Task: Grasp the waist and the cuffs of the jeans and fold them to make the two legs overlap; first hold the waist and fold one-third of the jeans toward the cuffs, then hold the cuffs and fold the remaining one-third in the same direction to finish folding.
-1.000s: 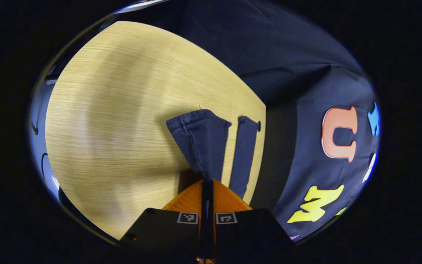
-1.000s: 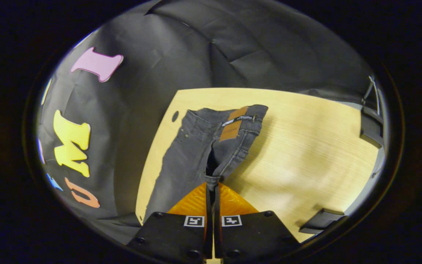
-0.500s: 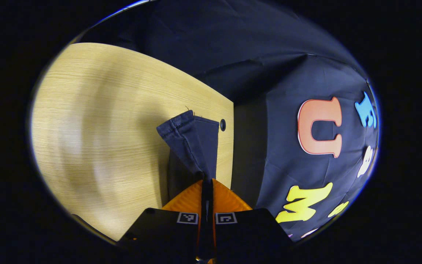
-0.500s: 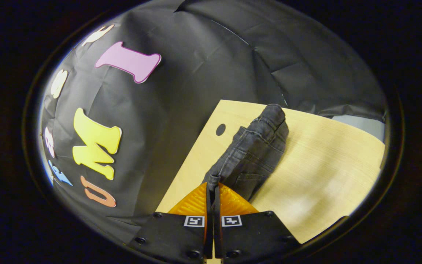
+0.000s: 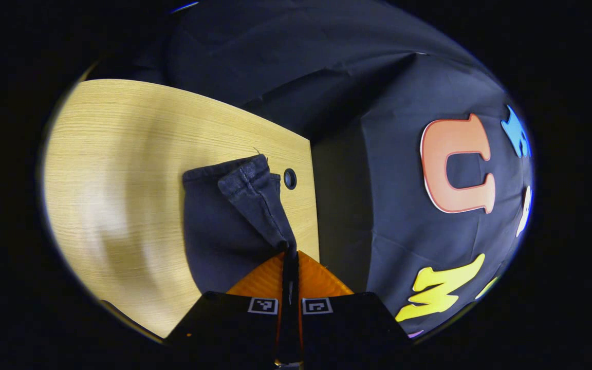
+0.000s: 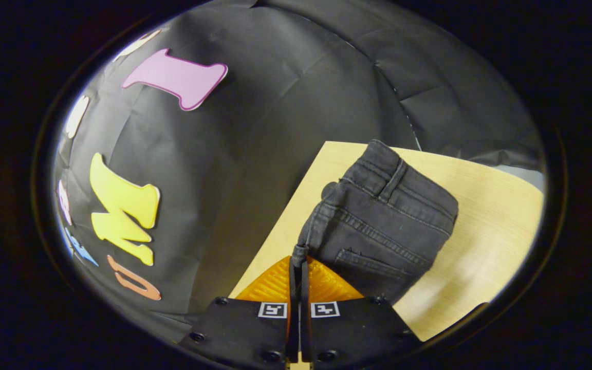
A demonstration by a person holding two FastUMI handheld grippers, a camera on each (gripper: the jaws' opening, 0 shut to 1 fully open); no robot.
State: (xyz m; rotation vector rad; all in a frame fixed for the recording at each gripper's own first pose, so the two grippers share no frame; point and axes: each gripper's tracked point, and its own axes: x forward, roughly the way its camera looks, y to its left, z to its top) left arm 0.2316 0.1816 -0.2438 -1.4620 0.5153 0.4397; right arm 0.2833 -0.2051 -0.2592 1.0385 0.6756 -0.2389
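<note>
Left gripper (image 5: 290, 253) clamps cuff (image 5: 248, 177); right gripper (image 6: 298, 263) clamps waist (image 6: 378, 177) of jeans (image 6: 383, 226). Legs overlapped, toward table's (image 5: 121, 154) 3 o'clock edge. Both thirds folds remain, judging.

Free room and obstructions. In the left gripper view, the desk (image 5: 121, 169) lies bare to the left of and beyond the jeans (image 5: 224, 226), giving open passage over that whole side; to the right, the desk edge runs just beside the cloth, with a small round hole (image 5: 290, 178) near the cuff, and the booth wall (image 5: 378, 103) close beyond it. In the right gripper view, the bare desk (image 6: 486, 231) opens to the right of the jeans (image 6: 383, 226), while the booth wall (image 6: 255, 128) closes off the left and far sides.
</note>
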